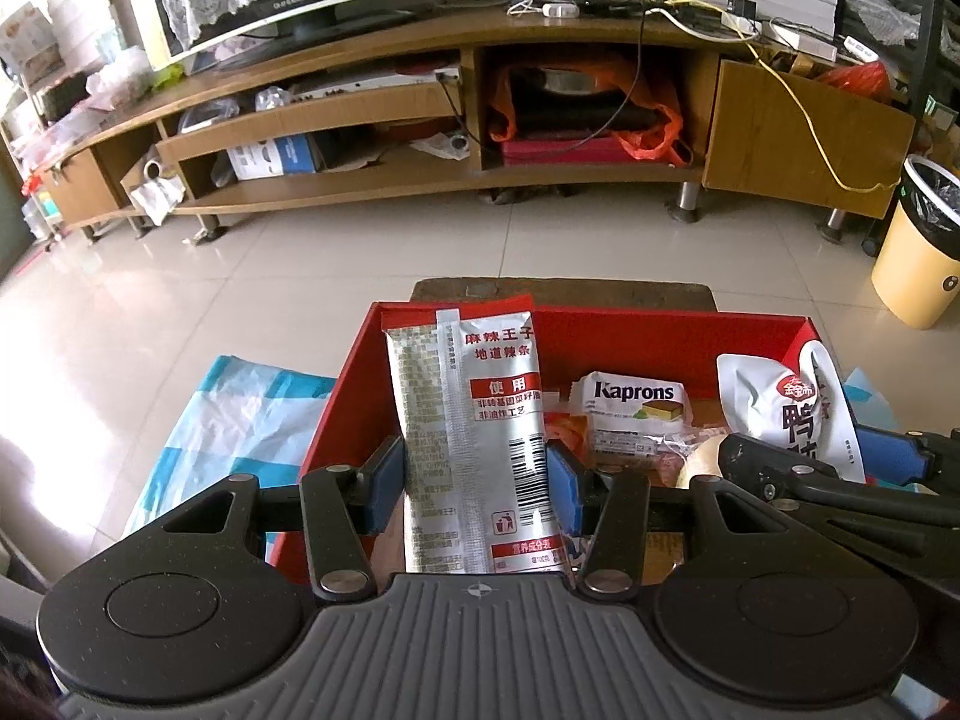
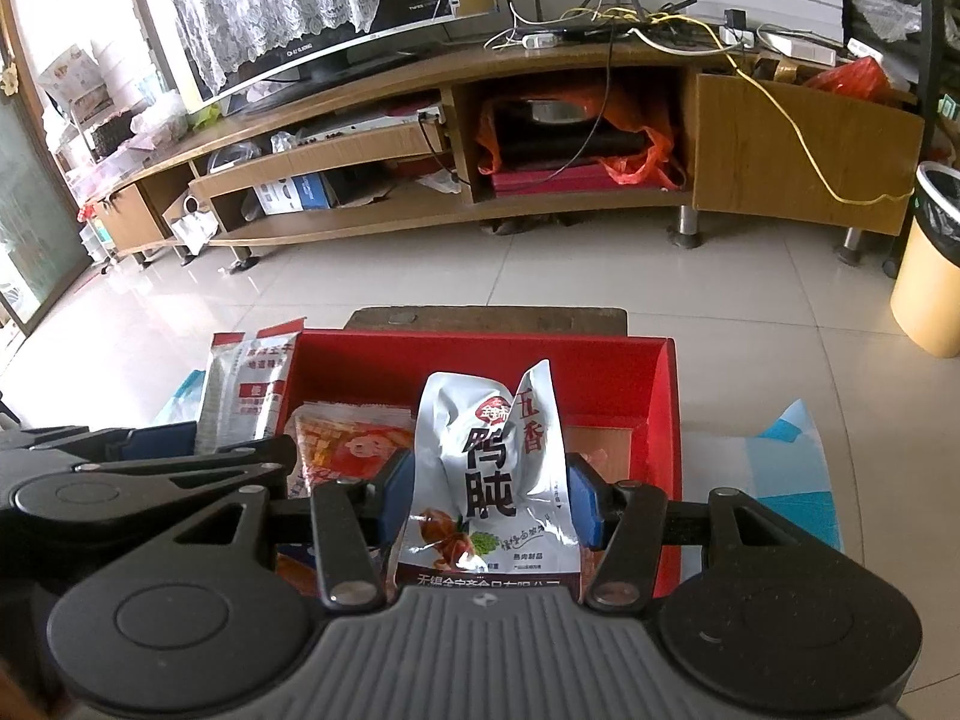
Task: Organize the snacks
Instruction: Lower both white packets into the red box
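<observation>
My left gripper (image 1: 477,483) is shut on a tall silver snack packet (image 1: 474,420) with red labels and a barcode, held upright over the left part of a red box (image 1: 630,330). My right gripper (image 2: 491,495) is shut on a white crinkled pouch (image 2: 489,468) with large black characters, held over the same red box (image 2: 600,360). Inside the box lie a white Kaprons cake pack (image 1: 633,411) and an orange snack bag (image 2: 354,441). The white pouch (image 1: 792,414) and right gripper show at the right of the left wrist view; the silver packet (image 2: 246,396) shows at the left of the right wrist view.
The box sits on a surface with a blue and white cloth (image 1: 228,420). Beyond is a tiled floor (image 1: 360,252), a long wooden TV stand (image 1: 420,96) with cluttered shelves, and a yellow waste bin (image 1: 918,252) at the right. A dark low stool edge (image 1: 558,288) lies behind the box.
</observation>
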